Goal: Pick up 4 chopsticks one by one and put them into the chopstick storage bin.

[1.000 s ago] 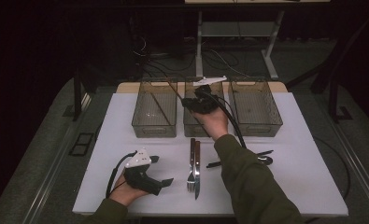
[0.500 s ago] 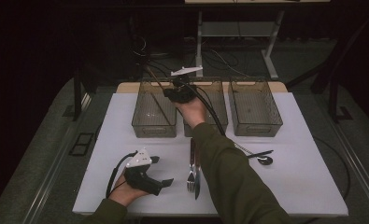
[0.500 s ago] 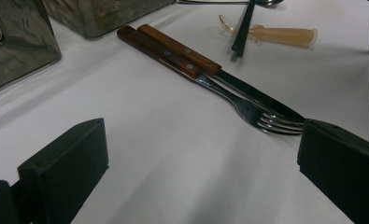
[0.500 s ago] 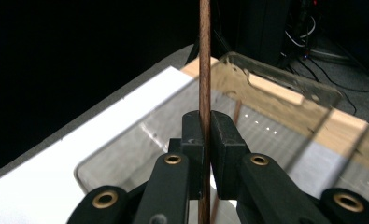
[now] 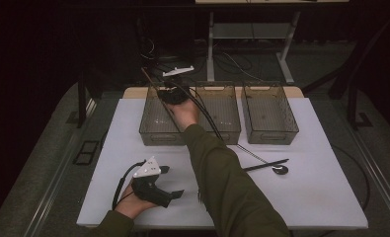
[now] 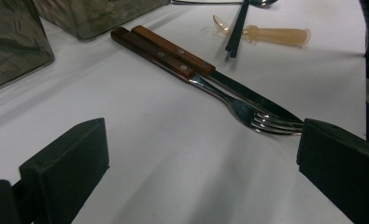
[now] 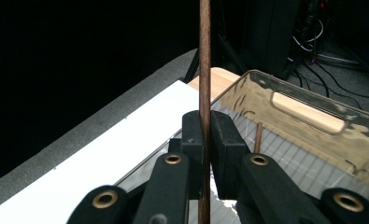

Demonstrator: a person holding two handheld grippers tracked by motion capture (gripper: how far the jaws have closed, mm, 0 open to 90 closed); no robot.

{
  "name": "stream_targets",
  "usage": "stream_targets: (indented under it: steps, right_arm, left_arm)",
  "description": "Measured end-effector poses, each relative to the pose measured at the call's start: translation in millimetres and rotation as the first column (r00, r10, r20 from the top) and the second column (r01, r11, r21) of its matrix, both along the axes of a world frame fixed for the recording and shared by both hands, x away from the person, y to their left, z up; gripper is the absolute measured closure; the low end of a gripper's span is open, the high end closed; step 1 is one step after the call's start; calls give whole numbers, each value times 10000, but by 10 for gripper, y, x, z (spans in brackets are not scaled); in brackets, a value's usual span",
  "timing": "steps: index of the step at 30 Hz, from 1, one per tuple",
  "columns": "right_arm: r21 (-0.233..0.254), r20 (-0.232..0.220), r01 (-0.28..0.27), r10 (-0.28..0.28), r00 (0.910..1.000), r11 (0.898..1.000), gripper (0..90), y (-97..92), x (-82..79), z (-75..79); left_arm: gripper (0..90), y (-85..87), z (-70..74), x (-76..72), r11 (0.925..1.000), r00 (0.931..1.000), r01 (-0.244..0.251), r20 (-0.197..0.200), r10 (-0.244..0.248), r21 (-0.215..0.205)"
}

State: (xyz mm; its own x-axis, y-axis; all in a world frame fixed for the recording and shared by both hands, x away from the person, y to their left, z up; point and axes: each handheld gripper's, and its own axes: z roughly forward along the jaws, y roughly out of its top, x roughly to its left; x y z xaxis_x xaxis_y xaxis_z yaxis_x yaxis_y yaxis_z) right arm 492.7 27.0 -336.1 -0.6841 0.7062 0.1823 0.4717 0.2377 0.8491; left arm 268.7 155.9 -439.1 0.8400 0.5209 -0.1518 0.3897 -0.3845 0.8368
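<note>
Right gripper (image 7: 204, 140): jaws nearly together, clamped on a dark wooden chopstick (image 7: 204, 70) that stands upright between the pads; seen from above, the gripper (image 5: 172, 94) hangs over the leftmost bin, toward its far end
Held chopstick: thin, brown, pinched partway along its length, its upper part rising past the top of the right gripper view; in the high view its tip (image 5: 148, 76) slants out beyond the bin's far left corner
Second chopstick (image 7: 257, 137): lying inside that bin, one end leaning against the wall
Leftmost bin (image 5: 150, 131): clear smoked plastic, first of three in a row along the far edge of the desk
Left gripper (image 5: 155, 185): resting near the front left corner of the desk, jaws spread wide with nothing between them
Fork (image 6: 229, 102) and knife (image 6: 191, 63): wooden handles, lying side by side and touching, ahead of the left gripper's open jaws
Black spoon (image 5: 269, 165): on the desk, in front of the middle and right bins
Translucent spoon (image 6: 266, 33): pale amber, just beyond the knife in the left gripper view
Desk (image 5: 321, 197): white top
</note>
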Motion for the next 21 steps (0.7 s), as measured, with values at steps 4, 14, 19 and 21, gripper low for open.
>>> stream_targets:
  steps: [4, 14, 19, 21]
  right_arm:
    - [0, -42, 100, -100, 9999, 9999, 845, 45, 46, -100]
    - [-701, -570, 406, -446, 9974, 9967, 663, 49, 76, -348]
    - [-1051, -451, 181, -229, 9987, 9943, 573, 4, 22, -337]
    - [-934, -520, 50, -99, 9986, 9956, 550, -39, -8, -311]
  left_arm:
    - [9, 6, 5, 2, 10000, 10000, 55, 10, -55, -9]
    - [9, 20, 20, -4, 10000, 10000, 94, 17, -94, -18]
    - [9, 17, 21, -6, 9999, 9999, 137, 44, -137, -6]
    - [9, 19, 24, -8, 9999, 9999, 123, 66, -123, -15]
